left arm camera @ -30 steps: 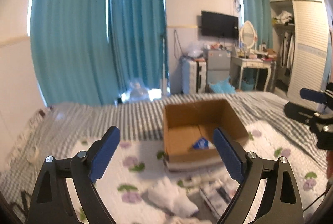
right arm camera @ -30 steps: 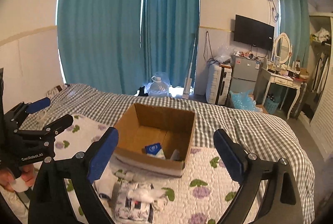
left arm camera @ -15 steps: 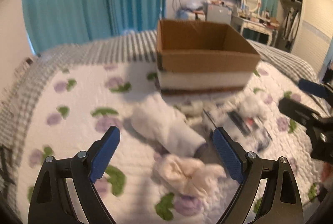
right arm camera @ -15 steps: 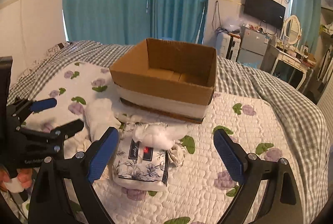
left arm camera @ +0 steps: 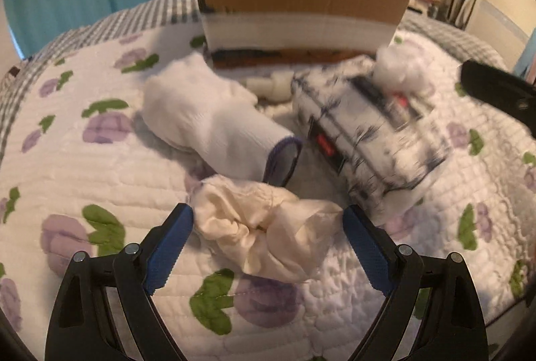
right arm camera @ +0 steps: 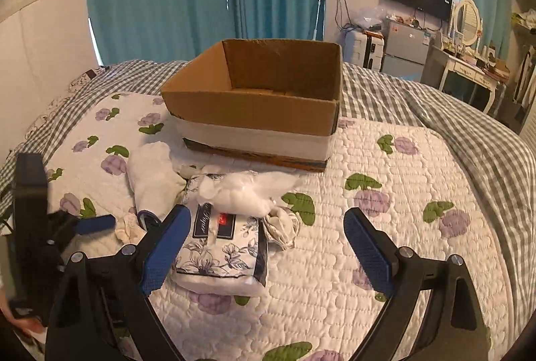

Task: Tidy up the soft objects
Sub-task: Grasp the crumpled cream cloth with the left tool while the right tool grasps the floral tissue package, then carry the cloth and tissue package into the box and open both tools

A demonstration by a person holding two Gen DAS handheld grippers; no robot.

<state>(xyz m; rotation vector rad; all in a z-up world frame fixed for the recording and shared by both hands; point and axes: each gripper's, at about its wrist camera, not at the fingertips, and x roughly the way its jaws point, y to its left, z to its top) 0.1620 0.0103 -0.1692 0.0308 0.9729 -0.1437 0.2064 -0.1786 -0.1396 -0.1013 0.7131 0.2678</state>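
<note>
In the left wrist view we see our left hand-held gripper (left arm camera: 268,235) spread wide around a cream crumpled cloth (left arm camera: 264,228) on the bed (left arm camera: 100,170), while in the right wrist view our right hand-held gripper (right arm camera: 266,240) stands wide and empty above a floral tissue pack (right arm camera: 222,247) before the cardboard box (right arm camera: 254,113).

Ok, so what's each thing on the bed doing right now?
Left gripper: open, fingers either side of the cream cloth.
Right gripper: open, holding nothing.
Cream cloth: crumpled.
White sock: lying flat.
Tissue pack: lying flat.
Cardboard box: upright, open-topped.
</note>
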